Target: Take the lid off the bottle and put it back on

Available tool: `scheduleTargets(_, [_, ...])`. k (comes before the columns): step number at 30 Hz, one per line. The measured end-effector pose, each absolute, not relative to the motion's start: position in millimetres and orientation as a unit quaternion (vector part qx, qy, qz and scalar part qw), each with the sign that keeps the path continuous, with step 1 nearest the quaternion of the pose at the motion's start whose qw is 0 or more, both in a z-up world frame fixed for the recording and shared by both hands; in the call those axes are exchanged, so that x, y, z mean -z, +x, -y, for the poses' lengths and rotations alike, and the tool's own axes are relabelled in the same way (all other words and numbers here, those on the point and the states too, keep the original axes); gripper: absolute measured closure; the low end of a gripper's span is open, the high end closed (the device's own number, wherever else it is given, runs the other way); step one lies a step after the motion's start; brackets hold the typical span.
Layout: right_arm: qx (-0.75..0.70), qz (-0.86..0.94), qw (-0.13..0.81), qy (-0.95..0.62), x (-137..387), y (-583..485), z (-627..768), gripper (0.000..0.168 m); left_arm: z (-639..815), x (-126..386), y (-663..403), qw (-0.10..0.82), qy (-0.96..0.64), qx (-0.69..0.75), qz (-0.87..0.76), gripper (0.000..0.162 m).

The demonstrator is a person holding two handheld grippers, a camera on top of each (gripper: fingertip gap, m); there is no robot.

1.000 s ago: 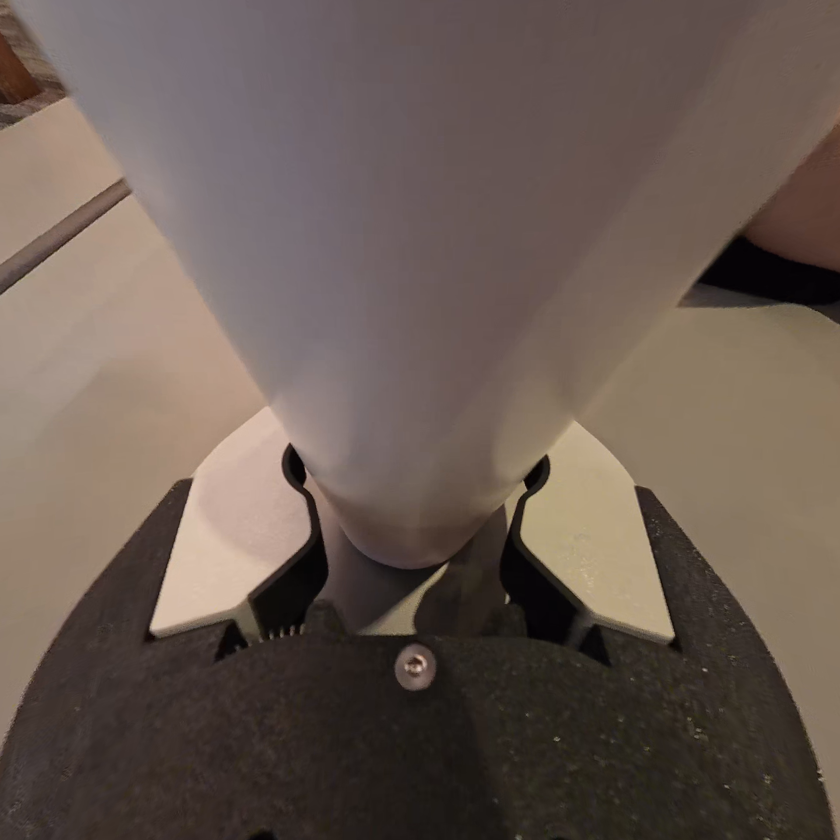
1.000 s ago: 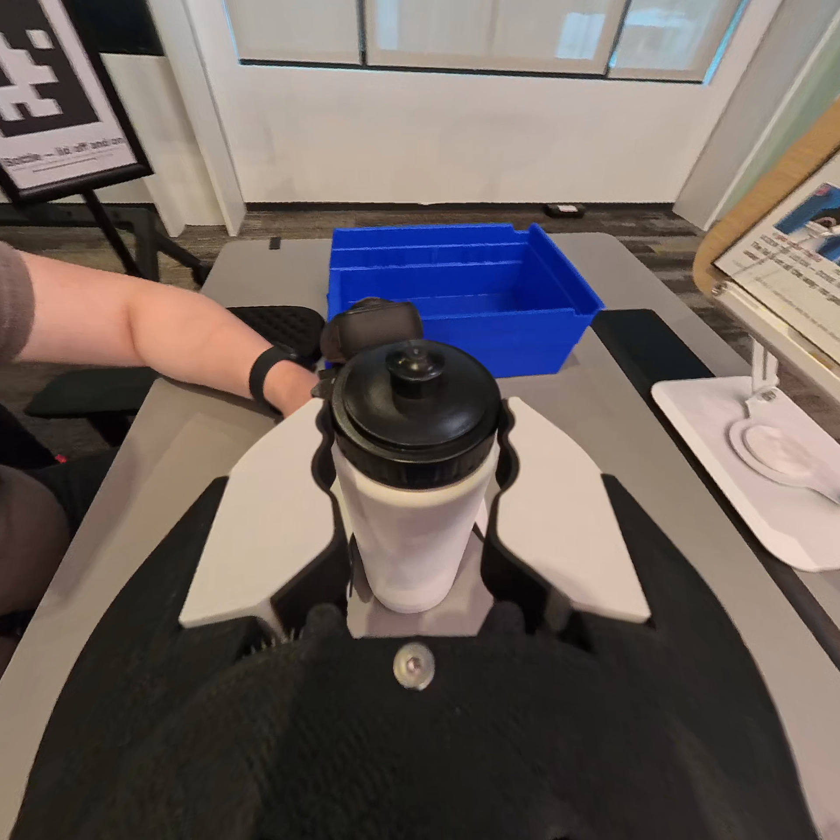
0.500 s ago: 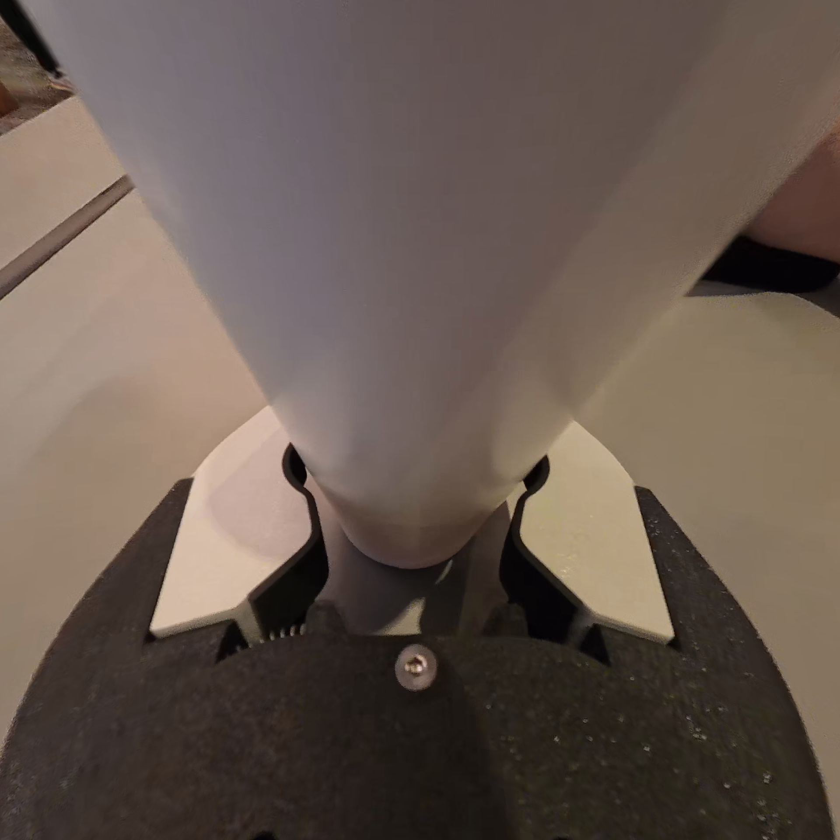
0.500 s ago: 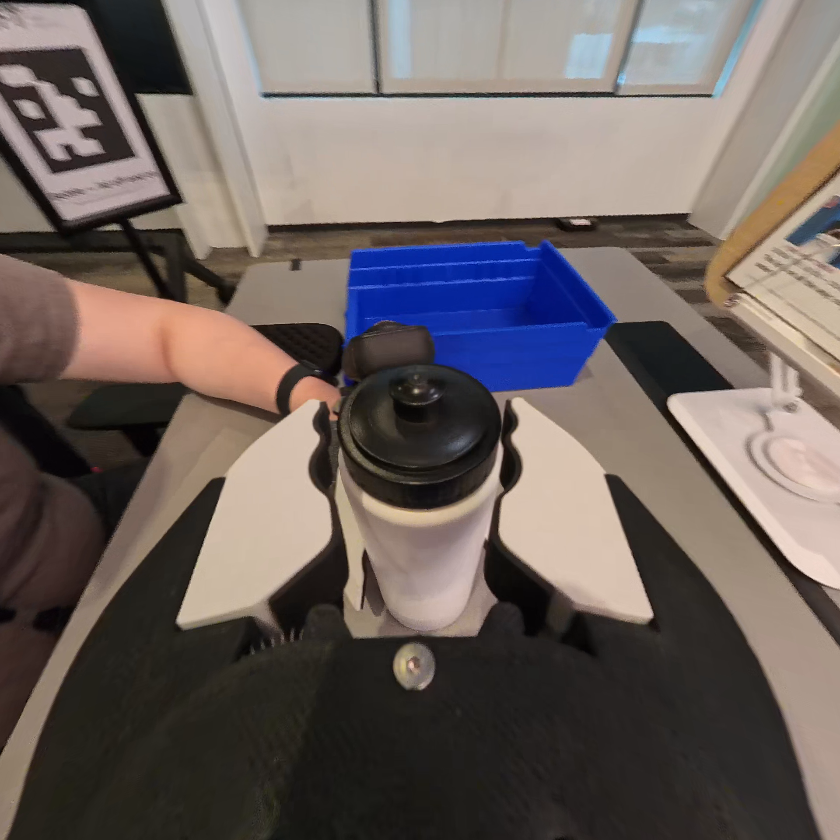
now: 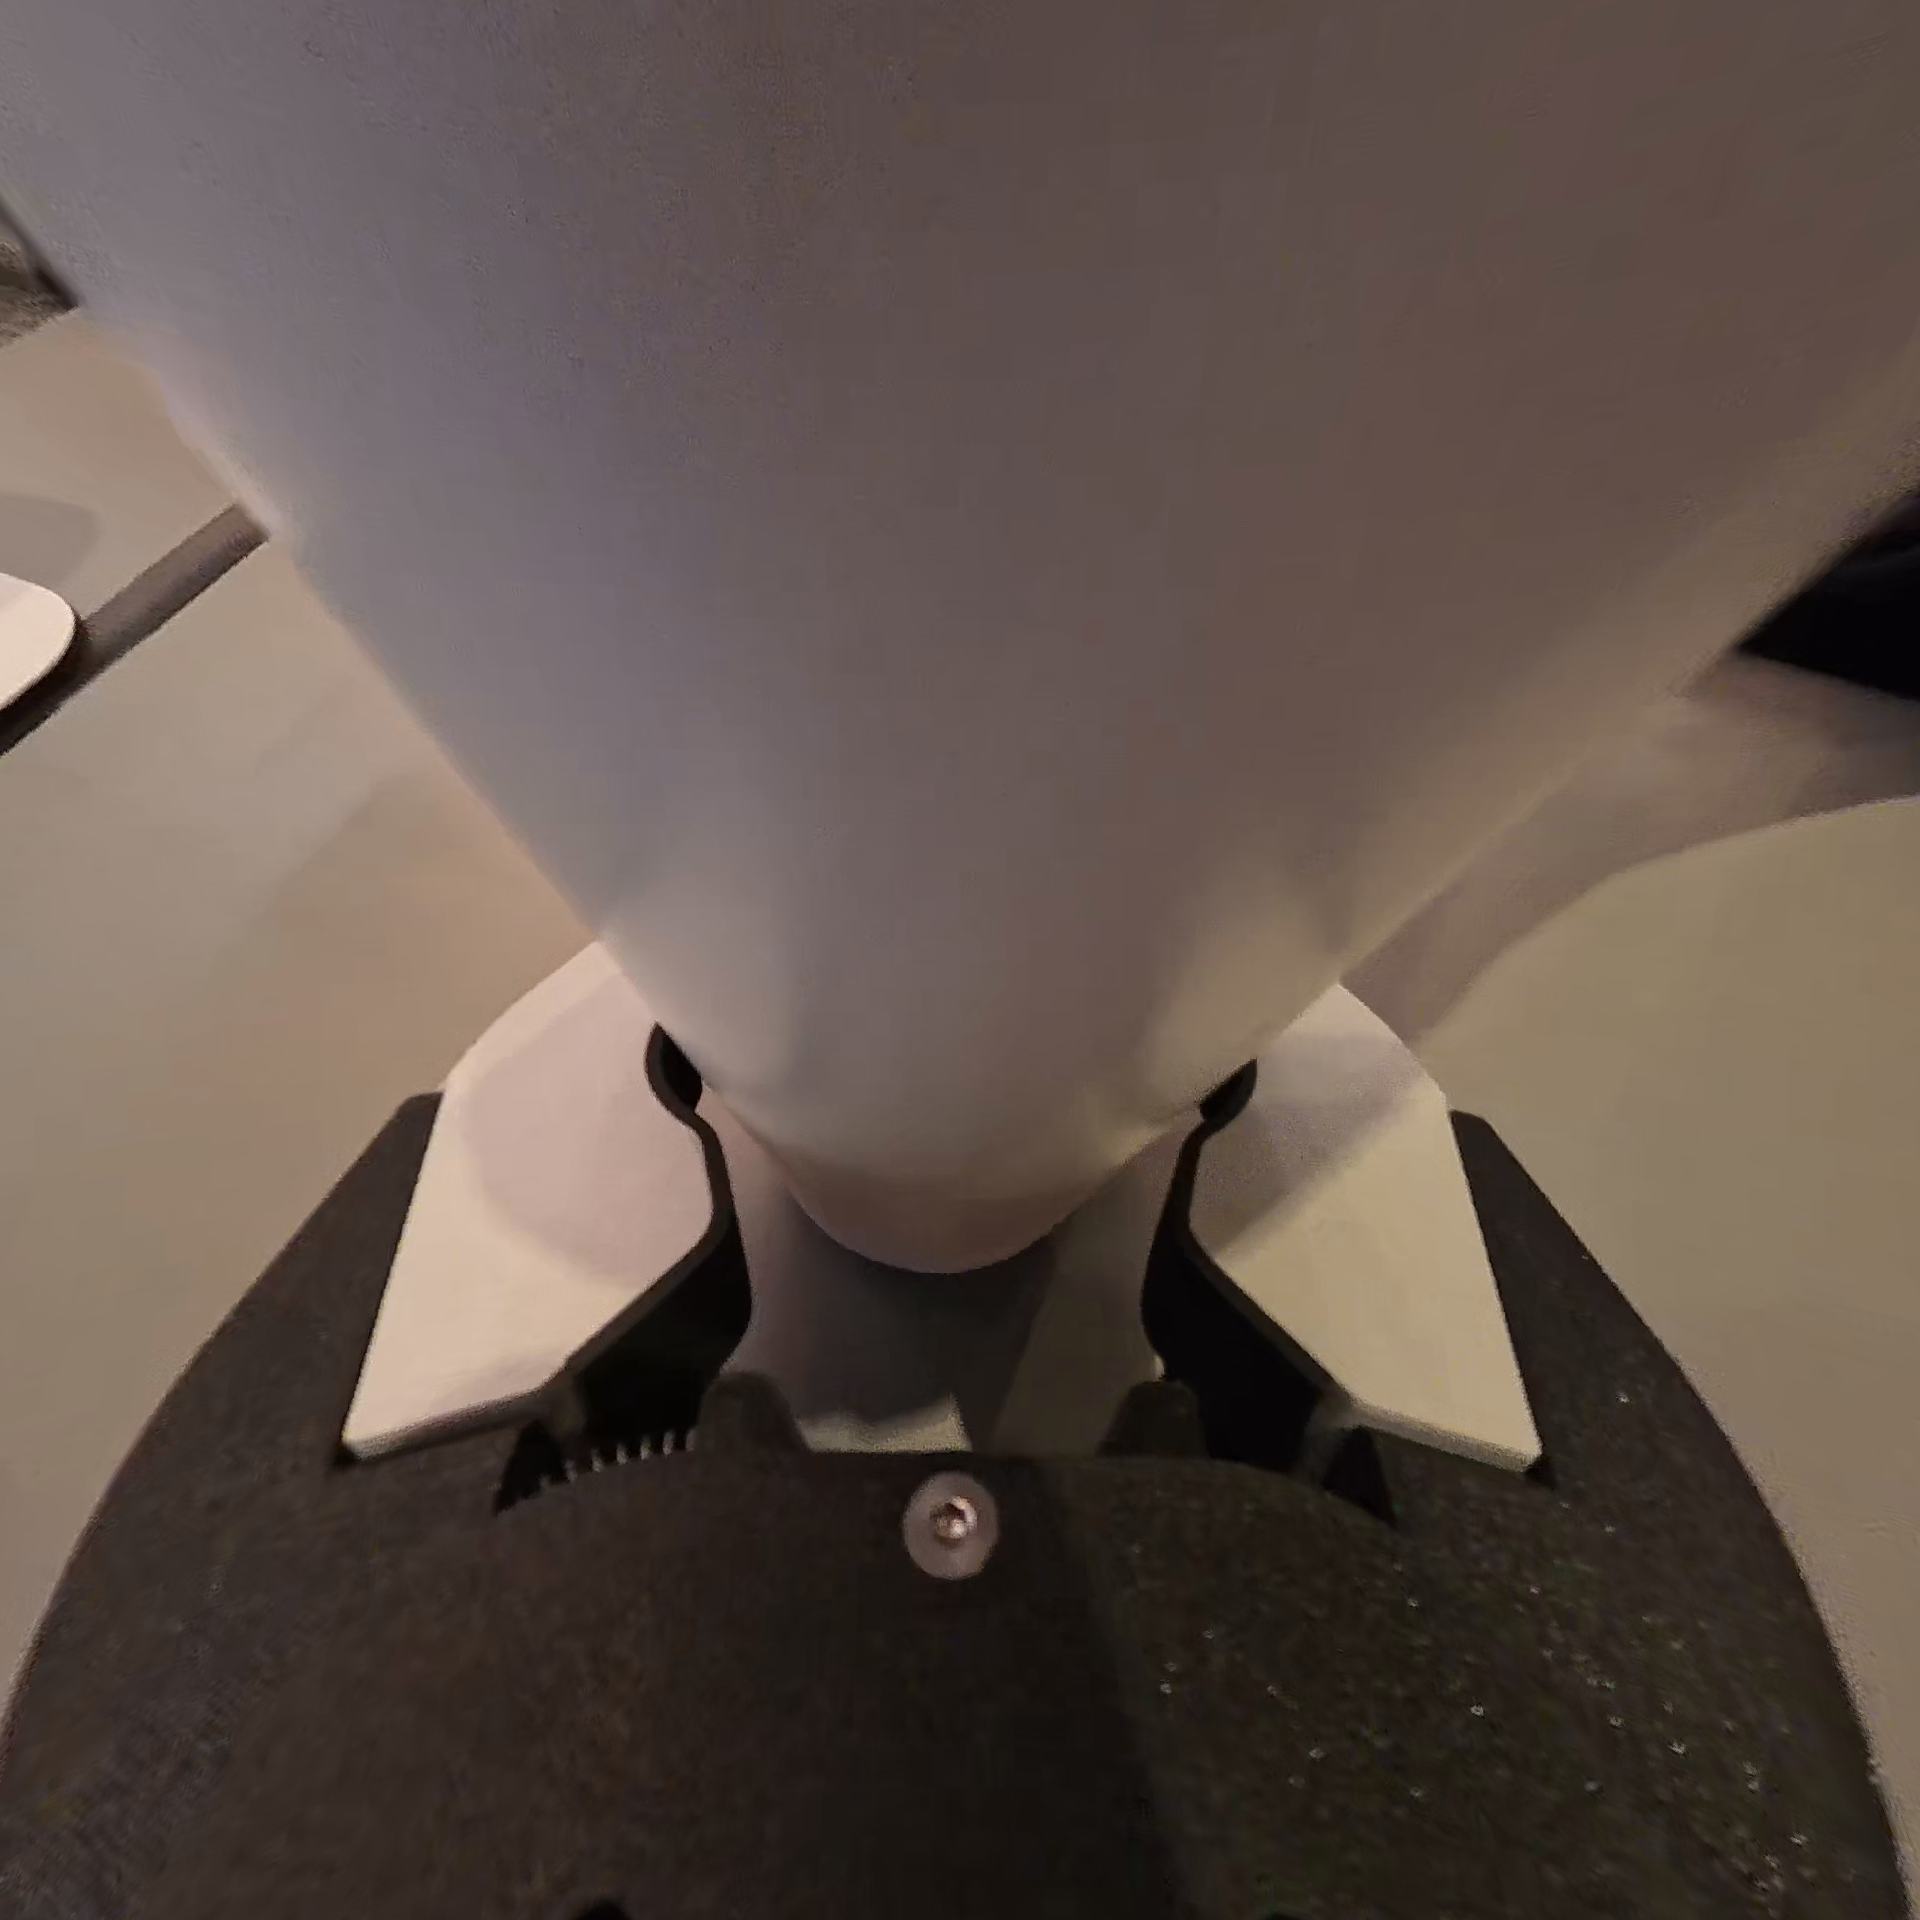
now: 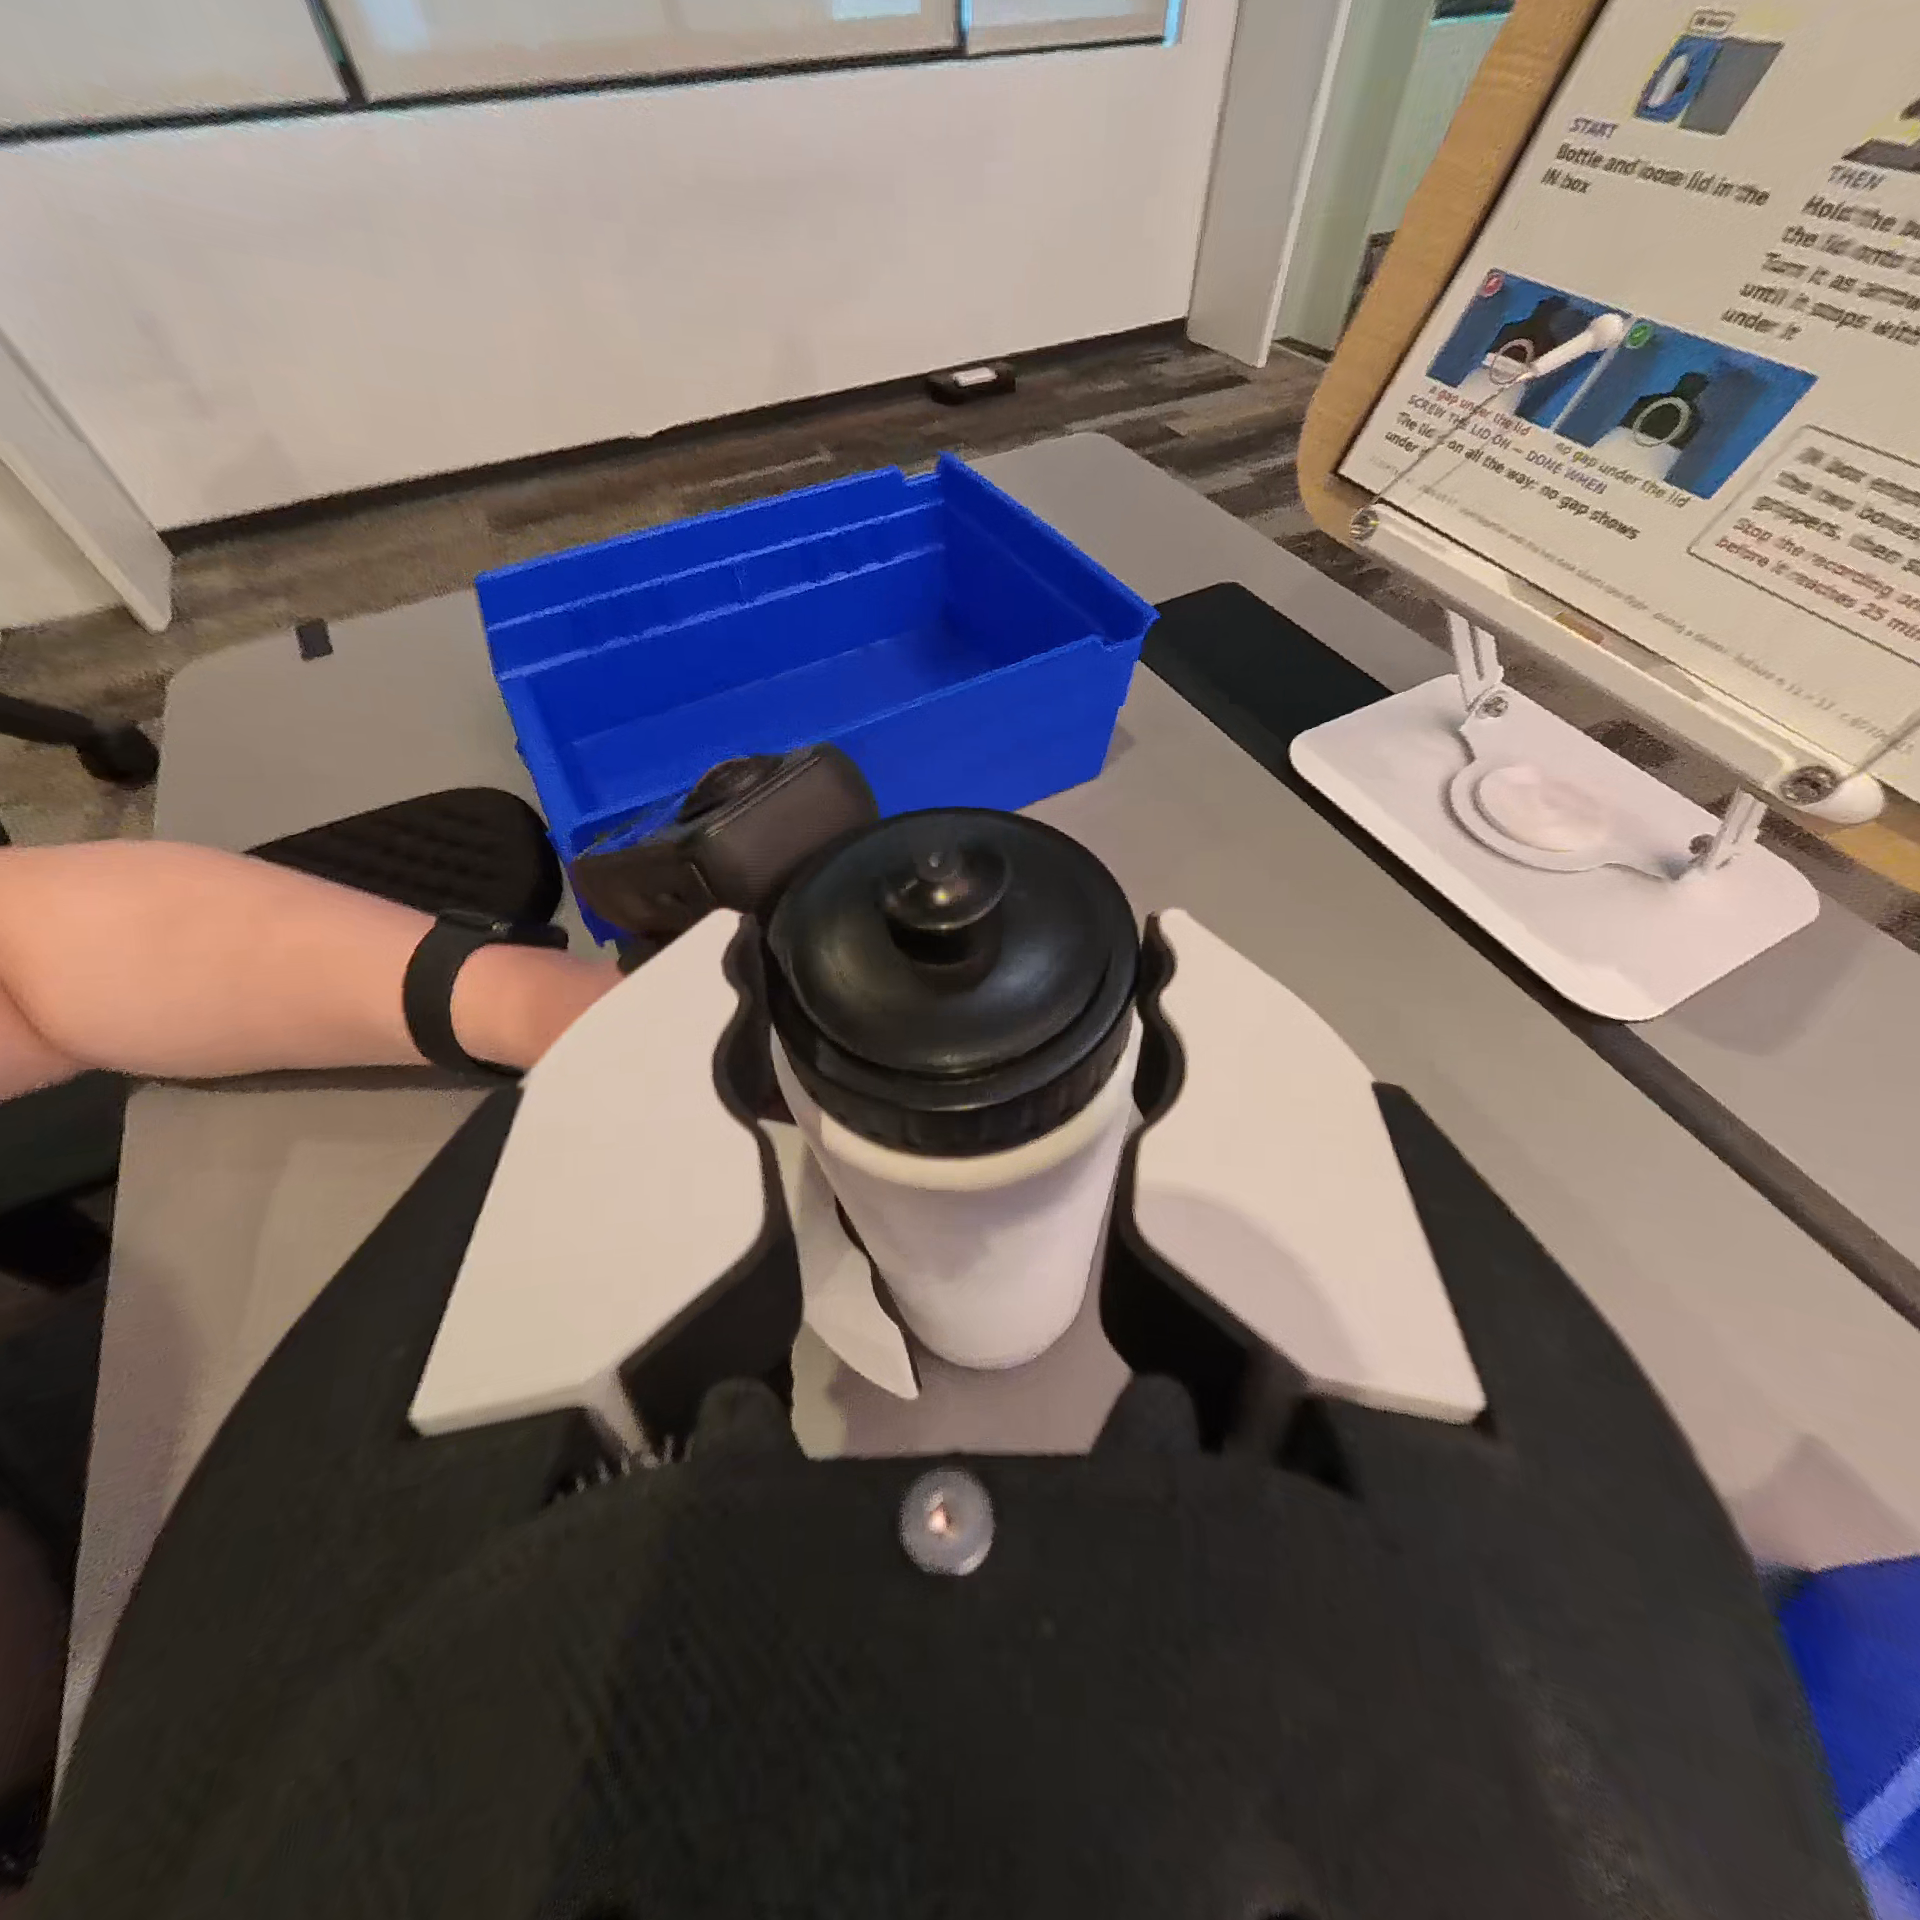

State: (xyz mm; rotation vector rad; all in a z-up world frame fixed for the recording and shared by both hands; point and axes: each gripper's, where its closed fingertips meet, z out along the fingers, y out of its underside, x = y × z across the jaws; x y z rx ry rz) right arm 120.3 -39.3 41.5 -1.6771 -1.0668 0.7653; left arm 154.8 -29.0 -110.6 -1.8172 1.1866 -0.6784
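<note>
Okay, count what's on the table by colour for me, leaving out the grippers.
White: 2, the bottle and the stand base.
Black: 1, the lid on the bottle.
Blue: 1, the bin.
Total: 4.

Bottle [image 6: 971, 1247] upright on table [image 6: 1299, 1039], lid [image 6: 951, 961] on top. Right gripper [image 6: 951, 1049] fingers either side of lid. Left gripper [image 5: 951, 1122] fingers either side of bottle base, camera body just behind-left of lid. Bin [image 6: 821, 634] on table beyond bottle. Document stand [image 6: 1558, 862] far right on table, instruction board [image 6: 1662, 312] on it. Person's forearm [image 6: 208, 956] left, over table edge, wristband [image 6: 436, 987] at wrist.
</note>
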Motion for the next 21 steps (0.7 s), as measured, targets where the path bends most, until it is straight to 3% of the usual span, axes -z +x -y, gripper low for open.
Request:
scheduleTargets(9, [-0.375, 0.580, 0.454, -0.563, -42.6, 130.6, 67.7, 0.094, 62.2, 111.1, 166.2, 0.381, -0.667, 0.332, -0.547, 0.066])
scheduleTargets(15, [-0.374, 0.537, 0.449, -0.609, -42.6, 131.6, 54.7, 0.099, 58.2, 111.9, 167.1, 0.377, -0.692, 0.321, -0.525, 0.066])
scheduleTargets(21, [-0.304, 0.438, 0.502, -0.681, -44.0, 124.8, 33.5, 0.099, 42.0, 111.9, 162.2, 0.372, -0.744, 0.300, -0.467, 0.067])
